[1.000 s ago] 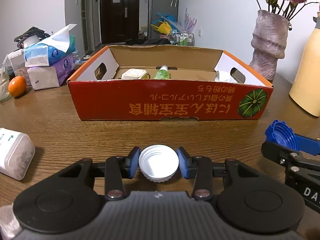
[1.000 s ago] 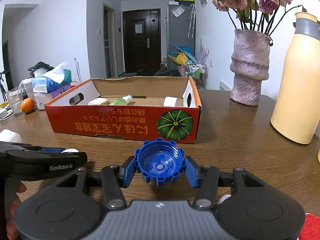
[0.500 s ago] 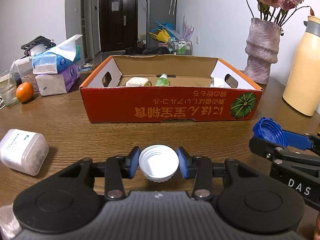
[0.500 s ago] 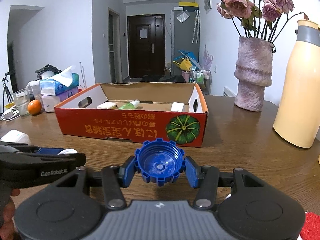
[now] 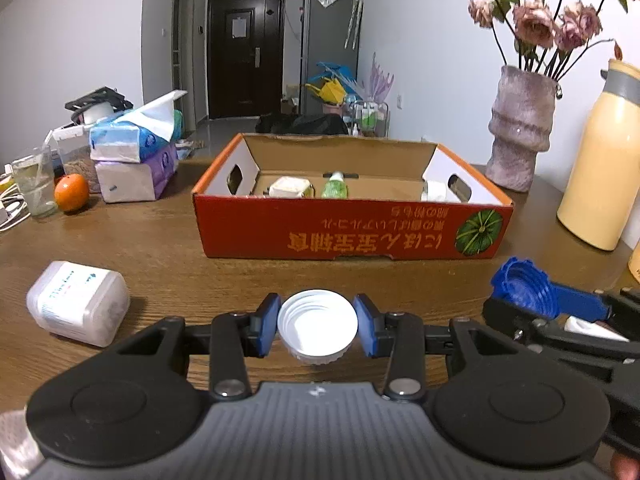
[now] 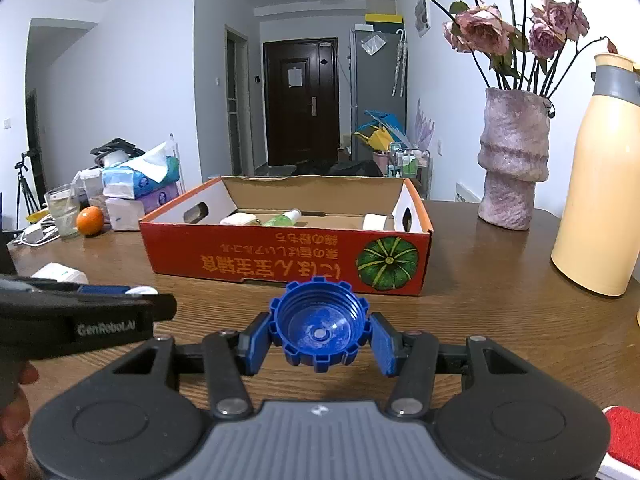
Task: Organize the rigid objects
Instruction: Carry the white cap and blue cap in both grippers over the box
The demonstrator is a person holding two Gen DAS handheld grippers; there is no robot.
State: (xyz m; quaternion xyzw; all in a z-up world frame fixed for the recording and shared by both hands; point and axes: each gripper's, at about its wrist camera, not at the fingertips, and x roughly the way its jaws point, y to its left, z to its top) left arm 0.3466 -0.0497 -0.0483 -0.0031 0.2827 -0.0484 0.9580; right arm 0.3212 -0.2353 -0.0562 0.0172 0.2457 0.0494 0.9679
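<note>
My left gripper [image 5: 317, 330] is shut on a white screw cap [image 5: 317, 330], hollow side toward the camera, above the wooden table [image 5: 168, 256]. My right gripper [image 6: 319, 330] is shut on a blue ribbed cap [image 6: 319, 330], also hollow side up. Ahead of both stands an open red cardboard box [image 5: 352, 232] [image 6: 288, 258] with a pumpkin print. Inside it lie a cream lidded tub [image 5: 289, 187], a green bottle [image 5: 335, 187] and a white roll [image 5: 436, 191]. In the left wrist view the right gripper with its blue cap [image 5: 522, 286] shows at the right.
A white plastic container [image 5: 78, 308] lies on its side at the left. Tissue packs [image 5: 134, 160], an orange [image 5: 71, 197] and a glass [image 5: 35, 184] crowd the far left. A pink vase [image 5: 522, 140] and a tall yellow flask [image 5: 600, 160] stand at the right.
Both grippers have pulled back from the box and risen a little, so the box looks smaller and farther. Each keeps its cap.
</note>
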